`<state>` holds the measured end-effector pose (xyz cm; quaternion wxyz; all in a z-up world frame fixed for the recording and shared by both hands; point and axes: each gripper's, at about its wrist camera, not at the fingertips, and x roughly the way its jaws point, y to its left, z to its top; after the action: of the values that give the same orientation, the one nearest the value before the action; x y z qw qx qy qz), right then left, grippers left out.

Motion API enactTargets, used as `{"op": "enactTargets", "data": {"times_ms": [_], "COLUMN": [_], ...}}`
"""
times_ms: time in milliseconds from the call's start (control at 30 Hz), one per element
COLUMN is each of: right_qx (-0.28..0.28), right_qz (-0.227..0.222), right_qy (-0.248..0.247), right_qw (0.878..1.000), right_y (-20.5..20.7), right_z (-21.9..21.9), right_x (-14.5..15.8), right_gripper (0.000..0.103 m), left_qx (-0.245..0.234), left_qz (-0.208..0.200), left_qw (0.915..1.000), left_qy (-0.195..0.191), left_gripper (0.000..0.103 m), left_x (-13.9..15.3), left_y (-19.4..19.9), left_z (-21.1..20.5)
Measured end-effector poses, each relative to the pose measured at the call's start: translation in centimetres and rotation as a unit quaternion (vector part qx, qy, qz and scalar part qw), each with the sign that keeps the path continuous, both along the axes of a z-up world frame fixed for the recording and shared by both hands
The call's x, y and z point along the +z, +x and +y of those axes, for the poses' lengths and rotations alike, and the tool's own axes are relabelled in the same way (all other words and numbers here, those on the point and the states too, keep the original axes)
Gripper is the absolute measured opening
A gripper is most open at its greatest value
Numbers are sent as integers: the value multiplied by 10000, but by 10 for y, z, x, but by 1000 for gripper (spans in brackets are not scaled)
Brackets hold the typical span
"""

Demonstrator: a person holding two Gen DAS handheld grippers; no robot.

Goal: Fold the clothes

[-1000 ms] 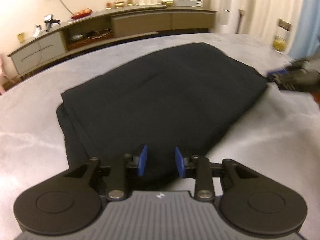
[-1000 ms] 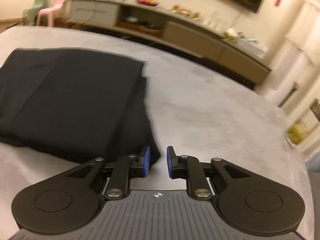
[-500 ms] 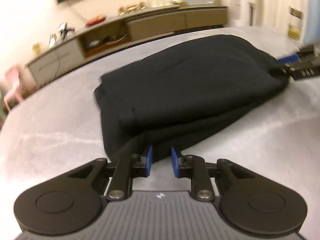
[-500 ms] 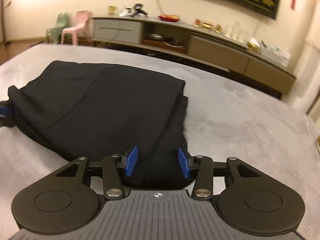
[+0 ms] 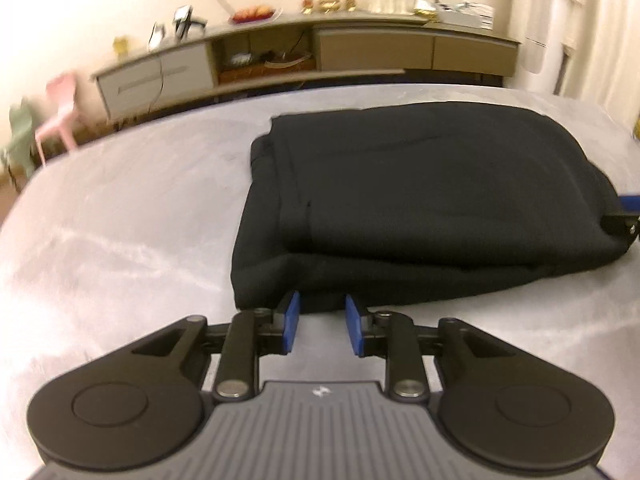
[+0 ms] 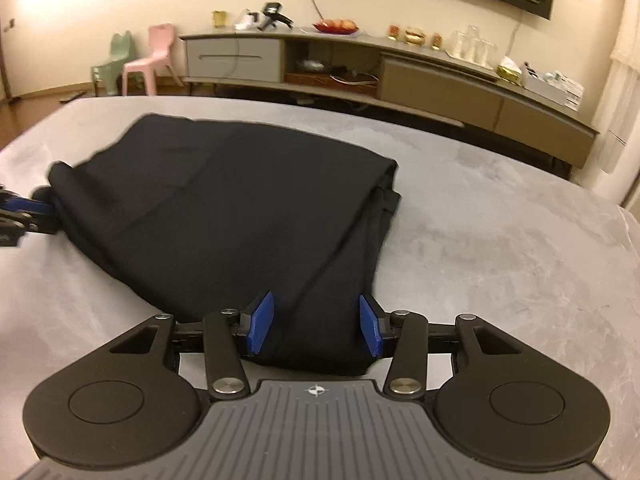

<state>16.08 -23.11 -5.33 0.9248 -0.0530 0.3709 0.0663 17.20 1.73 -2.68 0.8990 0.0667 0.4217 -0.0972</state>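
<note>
A black folded garment (image 5: 420, 200) lies on the grey table (image 5: 120, 240); it also shows in the right wrist view (image 6: 240, 216). My left gripper (image 5: 322, 322) is open, its blue pads at the garment's near edge with nothing between them. My right gripper (image 6: 316, 322) is open wide, and a corner of the garment lies between its jaws. The right gripper's tip shows at the garment's right end in the left wrist view (image 5: 626, 216). The left gripper shows at the garment's left end in the right wrist view (image 6: 24, 212).
A long sideboard (image 6: 360, 68) with dishes and glasses stands along the far wall. A pink chair (image 6: 154, 56) and a green chair (image 6: 112, 60) stand at the left. Bare grey table (image 6: 500, 240) lies to the right of the garment.
Both grippers have swung round to opposite ends of the garment. The right gripper has opened wide over a corner of it. The left gripper has opened a little at the near edge.
</note>
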Motion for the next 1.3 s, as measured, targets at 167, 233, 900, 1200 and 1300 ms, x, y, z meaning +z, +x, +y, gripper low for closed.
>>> {"op": "enactTargets", "data": {"times_ms": [167, 233, 900, 1200, 1300], "right_qx": [-191, 119, -664, -794, -819], "right_qz": [-792, -838, -464, -462, -435], "right_qy": [-268, 63, 612, 721, 689], "right_qw": [9963, 9964, 9948, 9932, 9933], "right_y": [-17, -20, -63, -108, -113], "right_z": [3, 11, 13, 44, 49], "right_x": [27, 28, 46, 48, 44], "right_gripper": [49, 49, 91, 92, 93], "left_qx": [-522, -641, 26, 146, 174], "left_qz": [-429, -684, -670, -724, -731], "left_qw": [9965, 9933, 9953, 9933, 9933], "left_qy": [-500, -674, -703, -887, -873], "left_gripper": [30, 38, 92, 103, 103], "left_x": [36, 45, 52, 62, 61], "left_y": [-43, -49, -61, -96, -106], "left_z": [-3, -5, -50, -59, -60]}}
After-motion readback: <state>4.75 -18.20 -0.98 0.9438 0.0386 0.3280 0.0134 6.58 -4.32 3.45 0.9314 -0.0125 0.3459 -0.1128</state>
